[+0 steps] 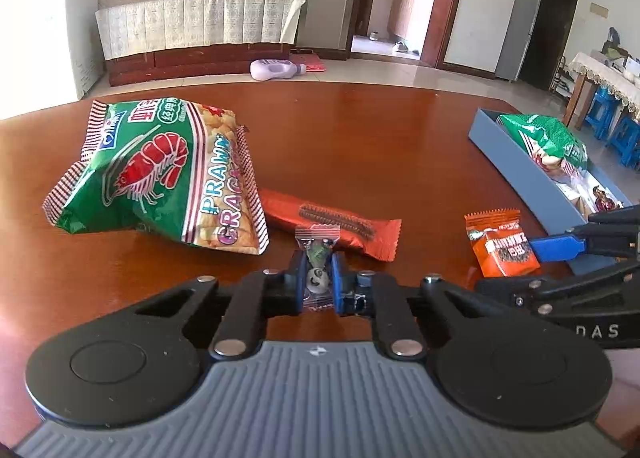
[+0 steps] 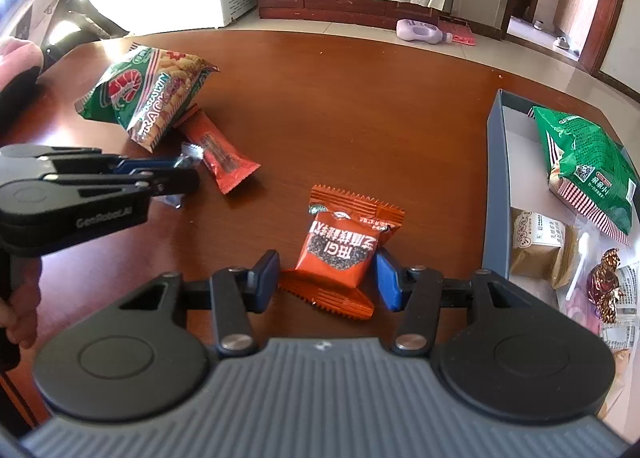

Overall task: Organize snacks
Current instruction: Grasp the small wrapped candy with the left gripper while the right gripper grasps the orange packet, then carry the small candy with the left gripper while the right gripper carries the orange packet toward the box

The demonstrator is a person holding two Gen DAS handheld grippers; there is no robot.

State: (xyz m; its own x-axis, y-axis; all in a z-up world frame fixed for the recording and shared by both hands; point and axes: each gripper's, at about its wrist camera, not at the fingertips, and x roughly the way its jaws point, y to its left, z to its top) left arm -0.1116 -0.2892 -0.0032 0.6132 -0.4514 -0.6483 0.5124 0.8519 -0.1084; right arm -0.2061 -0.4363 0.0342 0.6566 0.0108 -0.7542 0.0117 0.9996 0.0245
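Two blue fingers (image 1: 335, 278) hiding small candy's (image 1: 317, 258) middle, box (image 1: 516, 165) cropped

A green snack bag (image 1: 160, 173) on the wooden table carries the English words "PRAWN CRACKERS" beside a red prawn drawing, with Chinese characters at its top too small to read. The left gripper (image 2: 182, 173), seen from the right wrist camera, bears the maker's mark "GenRobot.AI" on its black body. The right gripper's body (image 1: 596, 332) shows the letters "DAS". An orange packet (image 2: 340, 254) has large Chinese characters, upside down and not legible.
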